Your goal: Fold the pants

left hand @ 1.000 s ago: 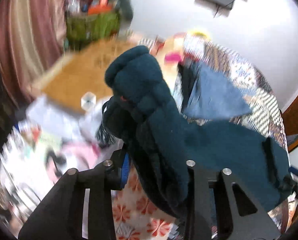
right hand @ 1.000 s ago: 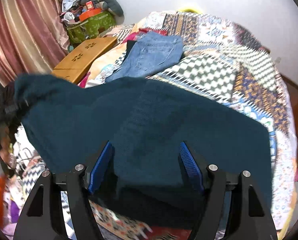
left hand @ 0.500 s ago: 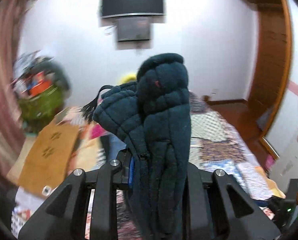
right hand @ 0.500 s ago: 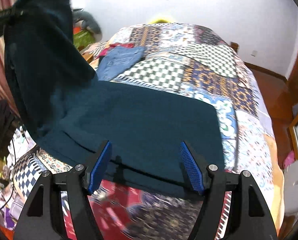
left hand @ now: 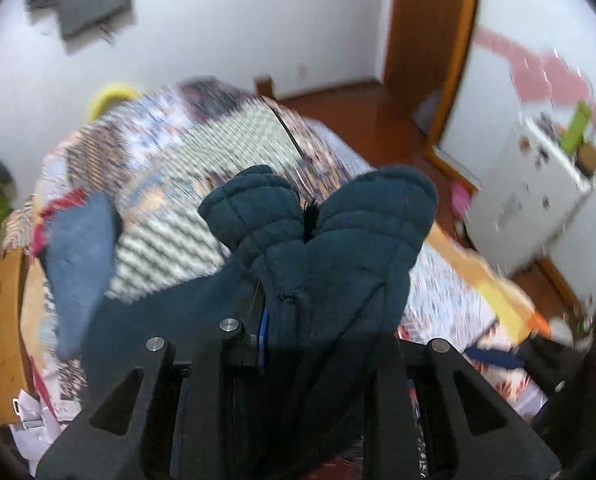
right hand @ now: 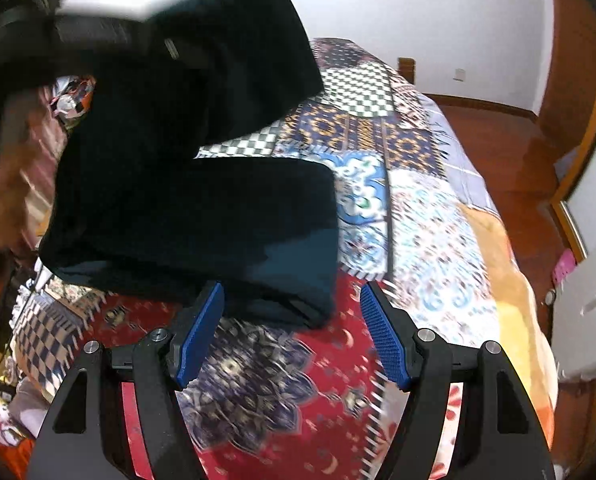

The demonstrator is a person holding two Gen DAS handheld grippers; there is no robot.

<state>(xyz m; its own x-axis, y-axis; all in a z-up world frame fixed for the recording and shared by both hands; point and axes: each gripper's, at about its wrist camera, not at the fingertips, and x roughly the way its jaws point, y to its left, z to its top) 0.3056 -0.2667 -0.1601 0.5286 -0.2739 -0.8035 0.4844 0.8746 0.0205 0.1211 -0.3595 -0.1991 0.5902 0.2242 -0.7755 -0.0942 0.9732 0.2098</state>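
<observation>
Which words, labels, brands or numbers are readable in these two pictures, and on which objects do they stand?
None can be read.
White cabinet: small stickers or marks on its front, too blurred to read.
Dark teal pants: no label shows.
Patchwork bedspread: patterns only, no lettering.

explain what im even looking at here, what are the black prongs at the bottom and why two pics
The black prongs are two-finger grippers that a person holds, one in each hand, each with a fisheye camera looking along its fingers. So there are two pictures: one from the left gripper, one from the right gripper. Both look over a bed with a patchwork quilt. The left gripper is shut on bunched dark teal pants, part of which lies on the quilt. The right gripper is open and holds nothing. Blue jeans lie further back.
</observation>
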